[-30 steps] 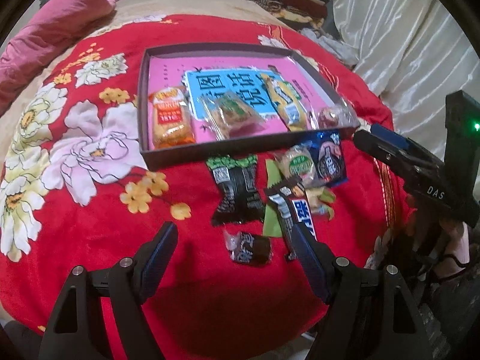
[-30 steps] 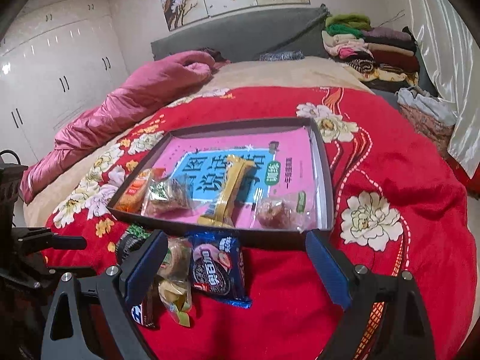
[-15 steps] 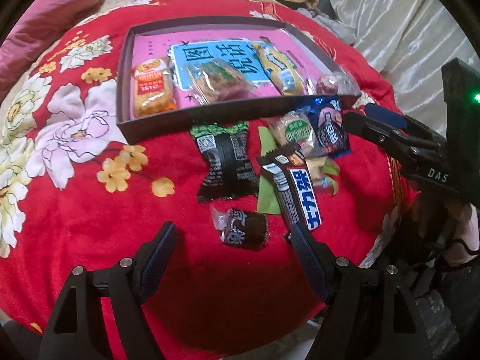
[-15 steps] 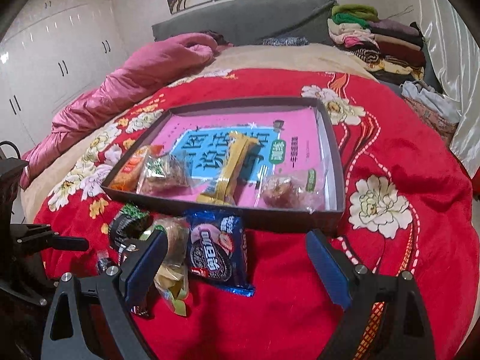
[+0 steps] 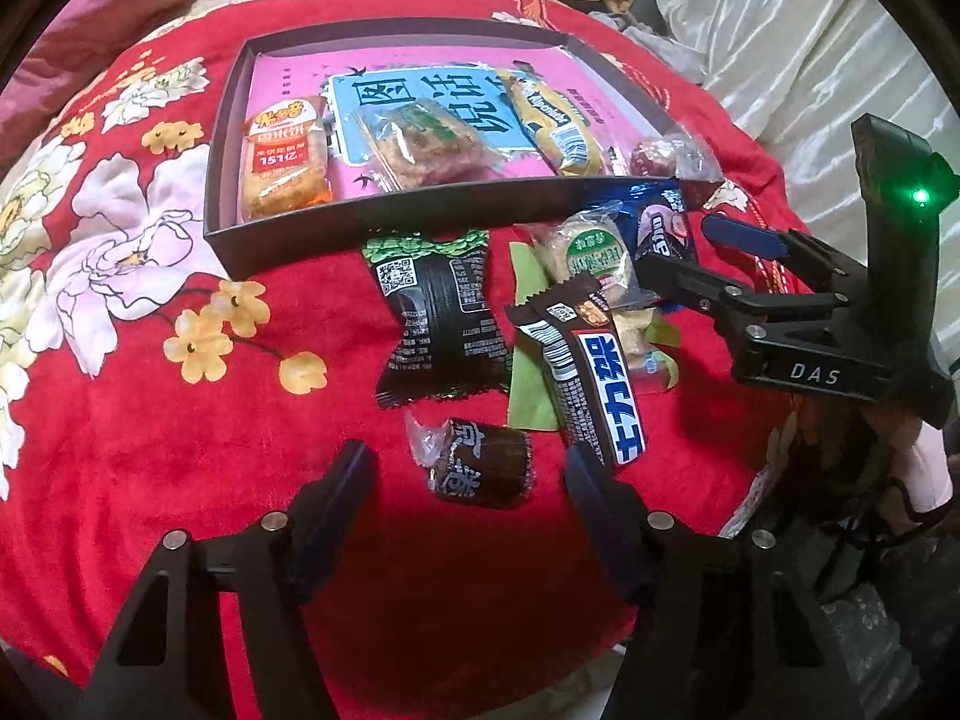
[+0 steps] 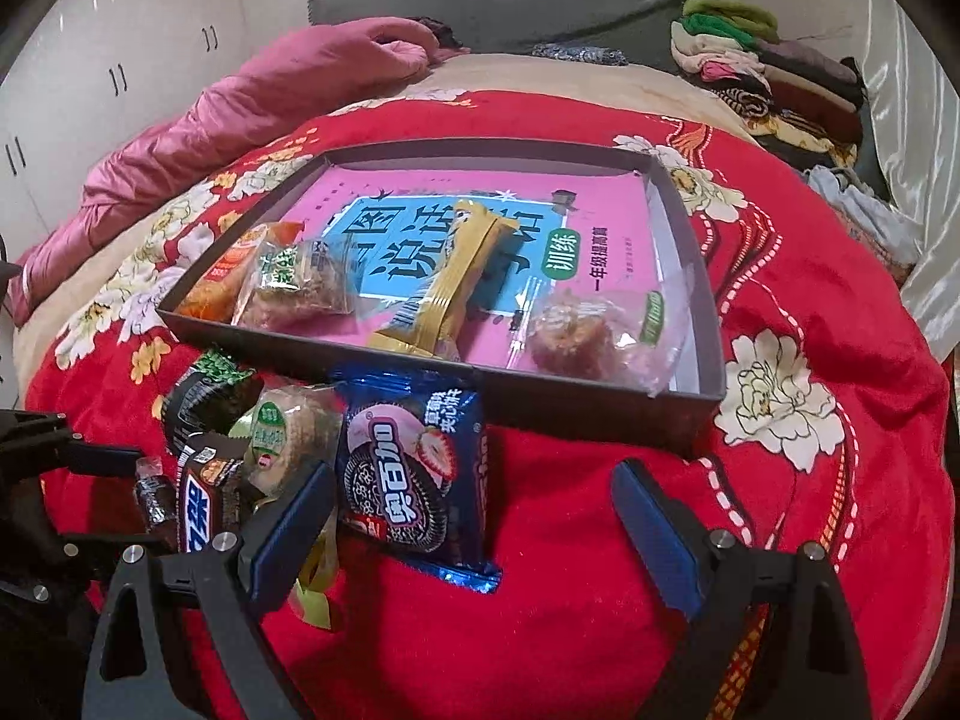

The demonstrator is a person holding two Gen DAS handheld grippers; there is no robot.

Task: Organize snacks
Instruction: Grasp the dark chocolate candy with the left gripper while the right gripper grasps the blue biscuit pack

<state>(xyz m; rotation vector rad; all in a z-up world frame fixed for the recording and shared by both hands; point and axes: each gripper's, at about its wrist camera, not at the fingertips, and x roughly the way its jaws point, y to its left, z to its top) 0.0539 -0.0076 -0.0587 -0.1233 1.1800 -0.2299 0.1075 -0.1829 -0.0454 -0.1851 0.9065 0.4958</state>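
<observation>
While both hover empty, left tool [image 5: 468,483] gapes around brown candy [image 5: 480,471]; right tool [image 6: 474,516] gapes over Oreo pack [image 6: 414,468].

Oreo pack [image 5: 663,228] — half hidden by the right hand-held gripper [image 5: 702,249].

A shallow tray [image 5: 384,243] lies on the bedspread [image 5: 150,420] with four packets in a row along its near wall. Before it lie more snacks: a flat packet [image 5: 438,324] leftmost, a small candy [image 5: 480,471] nearest, a bar [image 5: 591,378] right of that, with a round cake [image 5: 591,252] and cookie pack [image 6: 414,468] behind, probably touching the tray.
</observation>
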